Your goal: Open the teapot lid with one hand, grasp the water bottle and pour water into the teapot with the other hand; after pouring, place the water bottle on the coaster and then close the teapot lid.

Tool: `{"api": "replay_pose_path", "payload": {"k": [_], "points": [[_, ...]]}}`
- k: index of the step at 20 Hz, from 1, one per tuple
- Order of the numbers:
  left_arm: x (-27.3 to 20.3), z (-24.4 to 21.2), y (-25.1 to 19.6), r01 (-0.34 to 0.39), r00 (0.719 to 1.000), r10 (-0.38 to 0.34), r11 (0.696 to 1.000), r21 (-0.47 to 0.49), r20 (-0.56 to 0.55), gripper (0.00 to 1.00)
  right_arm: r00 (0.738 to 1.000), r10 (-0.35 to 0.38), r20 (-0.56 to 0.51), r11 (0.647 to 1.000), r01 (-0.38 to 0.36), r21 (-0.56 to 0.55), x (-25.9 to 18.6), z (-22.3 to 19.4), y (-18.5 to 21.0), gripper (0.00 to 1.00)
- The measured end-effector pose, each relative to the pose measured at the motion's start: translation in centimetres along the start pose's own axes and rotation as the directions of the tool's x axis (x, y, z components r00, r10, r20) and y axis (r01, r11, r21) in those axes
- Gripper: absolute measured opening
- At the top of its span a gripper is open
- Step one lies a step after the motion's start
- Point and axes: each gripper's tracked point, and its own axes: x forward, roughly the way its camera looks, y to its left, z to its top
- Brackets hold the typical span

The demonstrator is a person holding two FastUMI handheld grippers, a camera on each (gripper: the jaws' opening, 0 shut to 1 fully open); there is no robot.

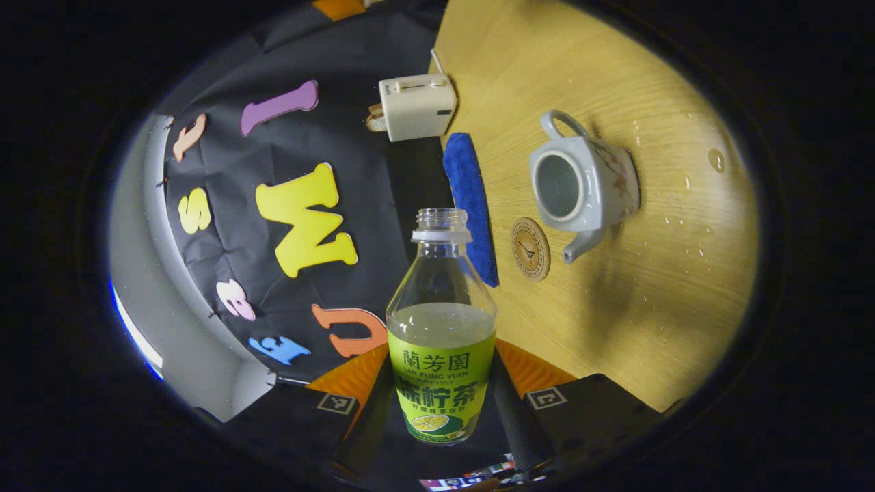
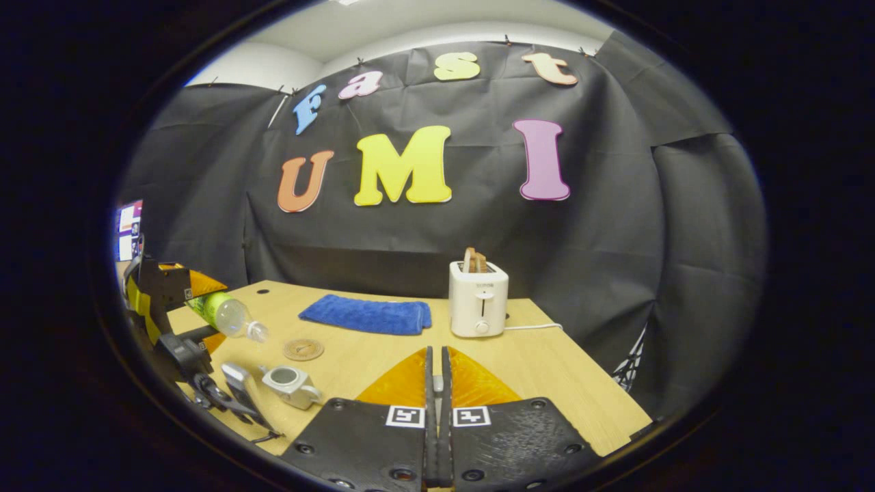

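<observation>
The left claw (image 1: 441,403) pinches the water bottle (image 1: 441,328) by its labelled lower half, one finger on each side; the cap is off and the neck points away from the claw, out over the tabletop (image 1: 615,301); seen from the right claw's side, the bottle (image 2: 229,314) is tipped well over, mouth aimed down towards the teapot (image 2: 290,384). Ahead of the bottle's mouth and off to the right lies the teapot (image 1: 584,181), lid off and opening bare, spout turned towards the coaster (image 1: 530,249), which sits between it and the bottle neck; the blue cloth (image 1: 468,205) lies just past the neck, the toaster (image 1: 415,106) farther on.

The right claw (image 2: 435,403) is pressed together, fingers meeting; whether the lid is nipped between them I cannot tell, as I can make out no lid.

The risk, to my eye: the mouth does not look lined up with that small opening, so a stream begun now could hit the coaster or tabletop; droplets (image 1: 716,160) already dot the wood beyond the pot. A wet coaster would make a slippery seat for the bottle; a grip this low might also let it swing.
</observation>
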Motion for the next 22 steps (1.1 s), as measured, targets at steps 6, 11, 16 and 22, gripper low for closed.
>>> {"api": "replay_pose_path", "payload": {"k": [6, 11, 16, 22], "points": [[0.3, -0.4, 0.3, 0.032, 0.999, -0.018, 0.871, -0.490, 0.033, 0.75, 1.000, 0.001, -0.009, 1.000, -0.002, -0.005, 0.4, -0.6, 0.5, 0.00], [2.2, -0.3, 1.8, 0.046, 0.997, 0.023, 0.609, -0.792, 0.075, 0.76, 0.998, 0.057, -0.032, 0.998, -0.056, 0.033, 0.3, -1.1, 2.3, 0.00], [4.7, 1.3, 2.0, 0.151, 0.983, 0.071, 0.232, -0.961, 0.171, 0.77, 0.999, 0.036, 0.007, 0.999, -0.036, 0.020, 0.2, -0.4, 2.9, 0.00], [10.4, 3.1, 1.0, 0.218, 0.969, 0.123, -0.025, -0.976, 0.214, 0.78, 0.998, 0.046, 0.051, 0.998, -0.048, 0.032, 0.1, -0.2, 4.6, 0.00]]}}
